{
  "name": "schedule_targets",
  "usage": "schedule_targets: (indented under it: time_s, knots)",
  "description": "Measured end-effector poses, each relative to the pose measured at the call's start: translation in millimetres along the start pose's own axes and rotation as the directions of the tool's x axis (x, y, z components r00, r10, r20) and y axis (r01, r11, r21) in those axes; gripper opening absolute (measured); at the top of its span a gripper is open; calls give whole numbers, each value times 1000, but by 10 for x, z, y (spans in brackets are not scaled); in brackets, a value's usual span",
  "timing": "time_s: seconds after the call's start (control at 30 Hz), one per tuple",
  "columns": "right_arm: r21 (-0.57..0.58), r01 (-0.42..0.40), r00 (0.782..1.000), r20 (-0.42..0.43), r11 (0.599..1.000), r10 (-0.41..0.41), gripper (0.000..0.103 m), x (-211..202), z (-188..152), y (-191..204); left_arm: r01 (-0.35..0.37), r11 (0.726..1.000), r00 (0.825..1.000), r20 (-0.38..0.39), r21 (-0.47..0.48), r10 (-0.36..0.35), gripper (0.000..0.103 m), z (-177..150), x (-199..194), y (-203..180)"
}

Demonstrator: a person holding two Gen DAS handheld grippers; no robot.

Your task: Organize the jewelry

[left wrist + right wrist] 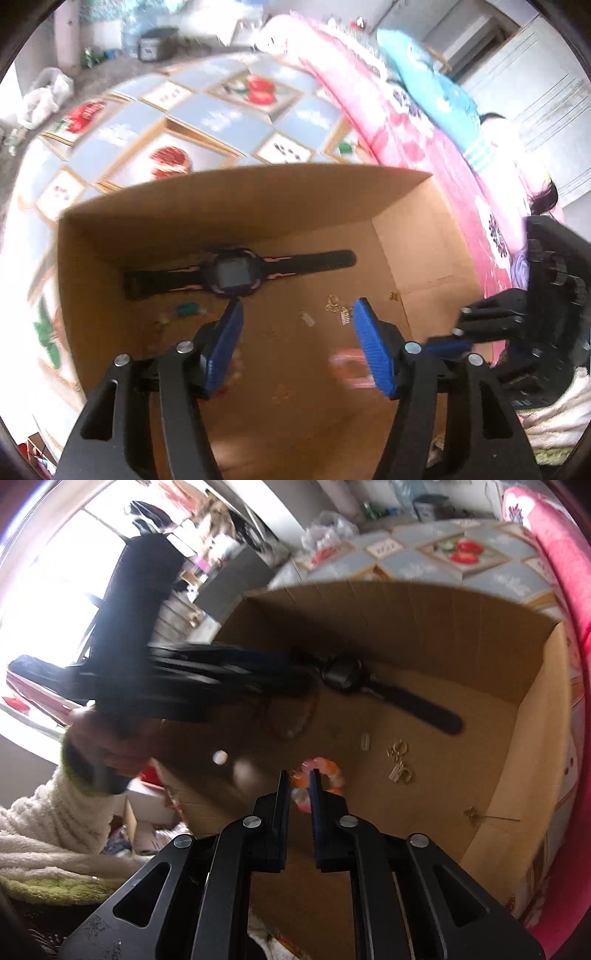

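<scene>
An open cardboard box [240, 206] holds a black watch [232, 273] along its far wall, with small gold earrings [338, 308] and a teal piece [186, 309] on its floor. My left gripper [298, 306] hangs open over the box floor with nothing between its blue pads. In the right wrist view my right gripper [299, 773] is nearly closed on the left side of a pink and orange bead bracelet [332, 771], low in the box [406, 616]. The gold earrings [399, 764] lie just right of it. The watch [341, 675] is partly hidden by the blurred left tool, and a reddish bead string [295, 716] lies below that.
The box sits on a cloth with fruit pictures [221, 118]. Pink bedding [388, 110] rises along the right side. A hand in a white fuzzy sleeve [55, 830] holds the left tool at the box's left wall. Clutter and a bright window lie beyond.
</scene>
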State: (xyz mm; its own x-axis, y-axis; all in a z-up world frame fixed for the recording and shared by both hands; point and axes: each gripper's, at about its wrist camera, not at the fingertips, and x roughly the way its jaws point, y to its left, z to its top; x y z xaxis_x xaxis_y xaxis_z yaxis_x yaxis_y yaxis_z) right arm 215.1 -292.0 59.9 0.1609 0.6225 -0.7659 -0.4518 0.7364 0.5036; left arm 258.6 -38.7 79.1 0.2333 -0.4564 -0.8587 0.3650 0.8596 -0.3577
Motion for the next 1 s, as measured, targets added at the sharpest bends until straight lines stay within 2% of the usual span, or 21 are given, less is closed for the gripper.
schedule_targets:
  time_s: [0.1,0.17,0.33,0.4,0.47,0.53,0.6,0.63,0.7,0.77,0.9,0.93,0.97,1.0]
  knots:
    - [19,45,998,-43,999,-45,14,86,-40,-36,-12,1000,999,40,-13,13,61,-108,-159,54]
    - [7,81,996,-28,997,-81,14,30,-78,8,1,1000,998,68,-19,0,61,-171,-244,102]
    - [29,135,987,84,990,-137,15,-289,-185,56,-23,1000,984,174,-22,26,62,-301,-466,147]
    - [46,182,969,161,982,-187,19,-497,-245,66,-44,999,974,220,-29,49,63,-335,-579,197]
    - [69,251,933,250,966,-260,26,-689,-314,96,-81,996,956,278,-45,90,68,-438,-747,249]
    - [115,349,865,343,930,-367,37,-916,-431,113,-112,991,937,324,-74,130,73,-528,-881,306]
    - [178,410,809,383,895,-447,48,-1036,-545,67,-127,985,921,355,-117,161,76,-643,-960,399]
    - [202,412,803,380,889,-459,51,-1050,-572,19,-122,981,918,360,-150,169,78,-724,-957,466]
    - [266,392,812,349,881,-467,51,-1026,-650,-124,-96,976,926,341,-198,160,79,-836,-869,552]
    - [318,358,836,310,878,-453,51,-935,-718,-260,-69,969,940,311,-236,143,79,-928,-758,623]
    - [388,255,898,245,886,-366,51,-701,-850,-489,6,960,963,259,-280,70,79,-1069,-488,631]
    - [401,194,922,238,895,-306,45,-624,-875,-551,28,960,968,247,-280,44,79,-1095,-416,599]
    - [407,161,932,238,899,-275,39,-602,-889,-555,42,959,970,240,-280,28,80,-1111,-361,563]
    - [413,139,939,234,900,-252,32,-553,-900,-554,6,961,966,248,-278,66,80,-1137,-332,499]
